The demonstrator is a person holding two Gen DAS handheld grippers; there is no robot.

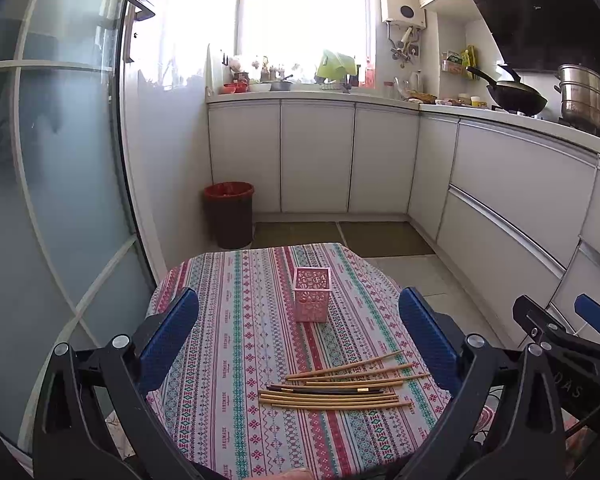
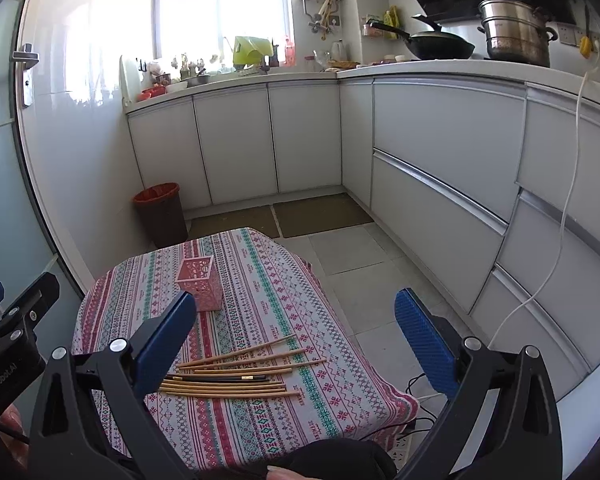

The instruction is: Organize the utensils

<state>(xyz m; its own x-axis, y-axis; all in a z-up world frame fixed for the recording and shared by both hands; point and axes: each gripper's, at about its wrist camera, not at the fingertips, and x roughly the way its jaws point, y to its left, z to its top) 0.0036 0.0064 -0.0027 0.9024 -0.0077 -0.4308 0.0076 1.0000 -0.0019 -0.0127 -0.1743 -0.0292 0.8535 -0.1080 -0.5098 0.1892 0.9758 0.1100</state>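
Several wooden chopsticks and one dark chopstick lie side by side on the patterned tablecloth. A pink perforated holder stands upright beyond them, empty as far as I see. My left gripper is open above the table's near side, fingers wide of the chopsticks. In the right wrist view the chopsticks and holder lie to the left; my right gripper is open above the table's right edge.
The right gripper also shows at the right edge of the left wrist view. A bin with a red liner stands on the floor beyond the table. White cabinets run along the right. A glass door is on the left.
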